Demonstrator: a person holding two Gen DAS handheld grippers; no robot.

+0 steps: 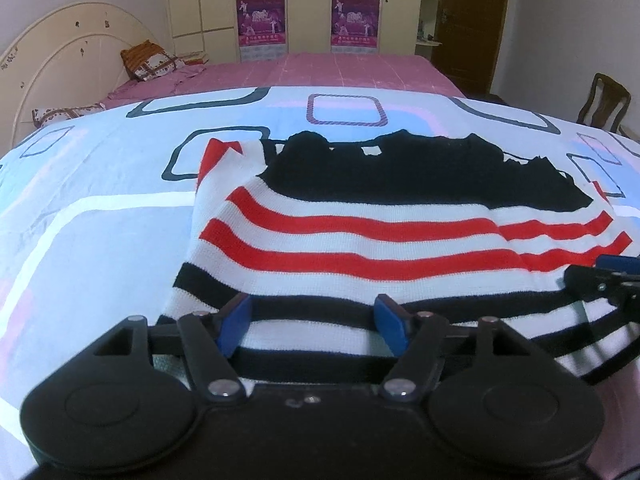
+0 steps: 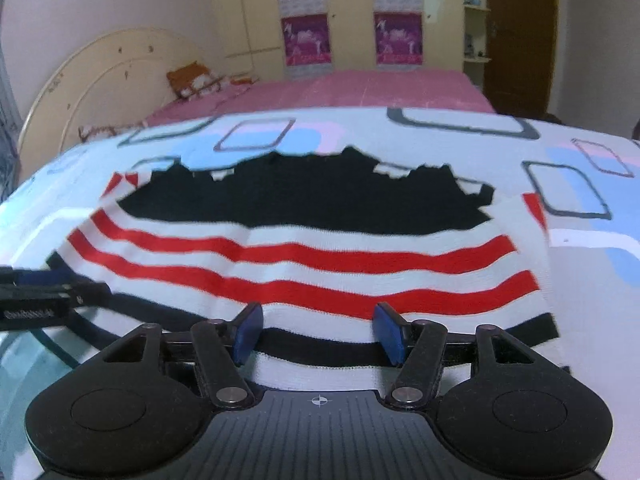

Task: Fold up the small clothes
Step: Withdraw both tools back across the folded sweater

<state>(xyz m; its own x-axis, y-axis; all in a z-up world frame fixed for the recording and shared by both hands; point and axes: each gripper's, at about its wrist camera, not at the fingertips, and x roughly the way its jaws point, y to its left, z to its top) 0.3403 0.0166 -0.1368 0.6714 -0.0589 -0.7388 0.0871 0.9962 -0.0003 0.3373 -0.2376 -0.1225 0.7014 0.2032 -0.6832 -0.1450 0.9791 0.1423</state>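
Note:
A small knit garment (image 1: pixel 360 248) lies flat on the patterned cloth (image 1: pixel 100 220). It is white with red stripes, black stripes at the near hem and a black part at the far end. My left gripper (image 1: pixel 312 312) is open over the near hem's left part, and the cloth lies slack between its blue pads (image 1: pixel 236 320). My right gripper (image 2: pixel 318 320) is open over the same hem (image 2: pixel 320 344) further right, with its pads apart on either side of the black stripe. Each gripper shows at the edge of the other's view: the right gripper (image 1: pixel 600 276), the left gripper (image 2: pixel 52 288).
Behind the patterned cloth (image 2: pixel 580 240) lies a bed with a pink sheet (image 1: pixel 320 68), a cream headboard (image 1: pixel 60 64) and an orange pillow (image 1: pixel 148 60). A wardrobe with purple posters (image 1: pixel 260 16) stands at the back. A wooden chair (image 1: pixel 604 100) and a brown door (image 1: pixel 472 20) are at the right.

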